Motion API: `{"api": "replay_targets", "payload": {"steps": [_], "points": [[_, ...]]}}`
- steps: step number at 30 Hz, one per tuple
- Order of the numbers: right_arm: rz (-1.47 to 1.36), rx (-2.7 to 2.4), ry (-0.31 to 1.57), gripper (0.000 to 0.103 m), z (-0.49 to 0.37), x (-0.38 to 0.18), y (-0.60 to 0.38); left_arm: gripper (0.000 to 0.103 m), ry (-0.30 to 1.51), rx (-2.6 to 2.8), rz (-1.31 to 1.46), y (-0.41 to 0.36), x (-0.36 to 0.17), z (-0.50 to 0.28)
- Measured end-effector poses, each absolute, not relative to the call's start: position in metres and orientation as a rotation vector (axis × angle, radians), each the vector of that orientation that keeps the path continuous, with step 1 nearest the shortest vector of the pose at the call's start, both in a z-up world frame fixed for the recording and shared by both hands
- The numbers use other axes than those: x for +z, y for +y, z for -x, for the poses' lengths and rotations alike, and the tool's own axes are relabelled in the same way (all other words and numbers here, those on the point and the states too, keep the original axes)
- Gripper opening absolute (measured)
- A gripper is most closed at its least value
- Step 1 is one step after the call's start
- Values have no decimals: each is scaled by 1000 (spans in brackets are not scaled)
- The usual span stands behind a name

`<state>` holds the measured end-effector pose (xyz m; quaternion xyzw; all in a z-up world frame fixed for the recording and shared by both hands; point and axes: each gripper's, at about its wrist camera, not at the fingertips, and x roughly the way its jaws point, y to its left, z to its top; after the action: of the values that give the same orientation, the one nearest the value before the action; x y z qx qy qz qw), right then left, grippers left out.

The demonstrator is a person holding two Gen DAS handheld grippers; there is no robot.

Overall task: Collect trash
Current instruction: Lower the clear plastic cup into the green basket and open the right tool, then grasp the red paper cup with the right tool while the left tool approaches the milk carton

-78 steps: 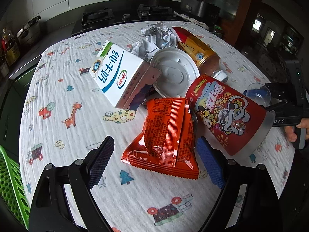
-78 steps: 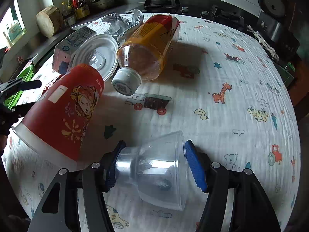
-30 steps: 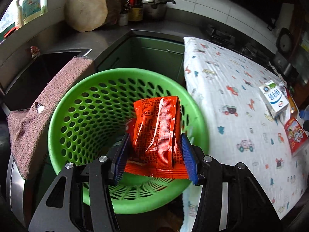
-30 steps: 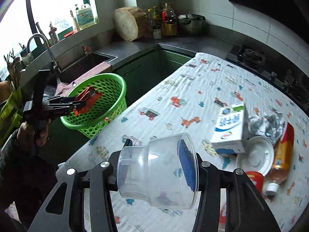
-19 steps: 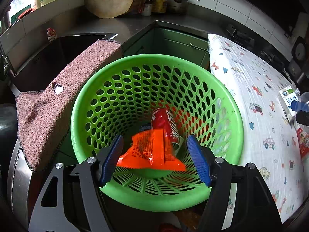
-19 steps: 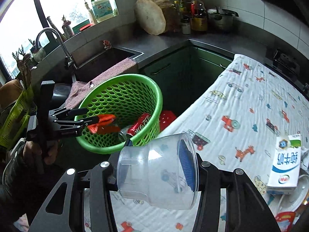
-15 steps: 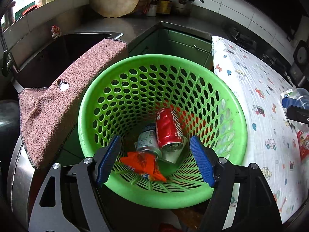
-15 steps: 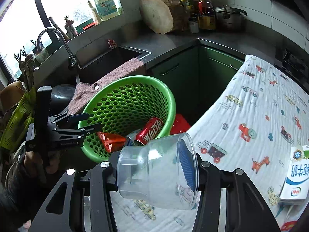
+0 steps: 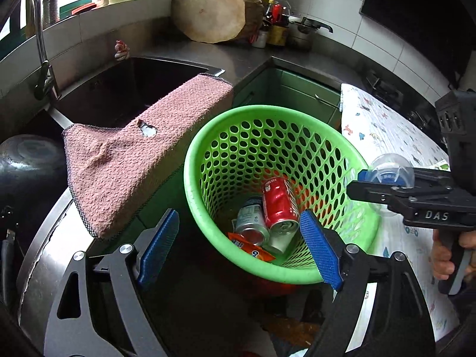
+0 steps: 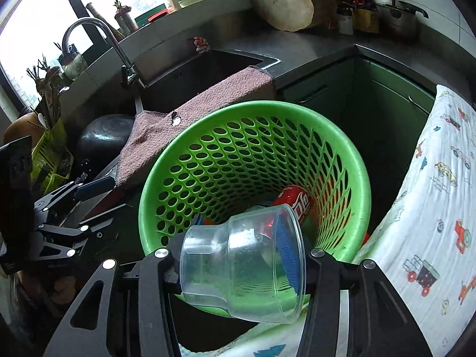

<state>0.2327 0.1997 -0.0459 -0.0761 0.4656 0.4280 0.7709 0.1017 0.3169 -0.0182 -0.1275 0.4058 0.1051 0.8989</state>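
Note:
A green perforated basket (image 9: 247, 113) (image 10: 361, 184) stands between the sink counter and the table. Inside it lie a red can (image 9: 279, 202) (image 10: 297, 200), a silver can (image 9: 251, 218) and the orange snack bag (image 9: 253, 247). My left gripper (image 9: 238, 247) hovers at the basket's near rim, its jaws opening with nothing between the blue pads (image 9: 318, 250). It also shows at the left of the right wrist view, left gripper (image 10: 86, 196). My right gripper (image 10: 241, 255) (image 9: 374, 178) is shut on a clear plastic cup (image 10: 238, 264) (image 9: 389, 169), held over the basket's near edge.
A pink cloth (image 9: 134, 154) hangs over the sink edge (image 9: 59, 113) left of the basket. A dark pot (image 9: 26, 163) sits further left. The table with a printed white cloth (image 10: 431, 208) lies to the right. A wooden block (image 9: 208, 15) and bottles stand on the back counter.
The left gripper opened and dropped the orange snack bag into the basket, then drew back leftward. The right gripper carried the clear cup from over the table to the basket's rim.

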Motion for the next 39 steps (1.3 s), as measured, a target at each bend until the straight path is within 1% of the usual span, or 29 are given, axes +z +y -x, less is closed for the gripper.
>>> {"api": "replay_targets", "payload": {"steps": [1, 2, 4, 9, 11, 15, 17, 25, 30, 35, 39], "points": [[160, 933, 1018, 52, -233, -48, 202, 83, 838, 218, 266, 318, -17, -100], [148, 944, 1024, 62, -233, -50, 204, 83, 835, 217, 270, 318, -16, -98], [136, 947, 1012, 72, -232, -50, 206, 83, 829, 220, 274, 319, -15, -95], [136, 956, 995, 73, -225, -42, 202, 84, 825, 225, 282, 320, -13, -90], [132, 953, 978, 78, -219, -36, 192, 84, 824, 222, 287, 318, -13, -89], [120, 933, 939, 82, -209, -23, 167, 84, 818, 208, 282, 312, -11, -89], [114, 914, 913, 86, -202, -17, 150, 84, 818, 197, 277, 307, -10, -89], [62, 786, 863, 90, -182, -3, 63, 84, 805, 142, 266, 280, -3, -95], [27, 664, 864, 91, -173, 2, -5, 85, 807, 92, 244, 254, -1, -105], [26, 531, 905, 91, -171, 7, -72, 85, 811, 31, 222, 224, 1, -119], [5, 434, 977, 91, -176, 8, -117, 85, 820, -19, 202, 199, 3, -131]]}}
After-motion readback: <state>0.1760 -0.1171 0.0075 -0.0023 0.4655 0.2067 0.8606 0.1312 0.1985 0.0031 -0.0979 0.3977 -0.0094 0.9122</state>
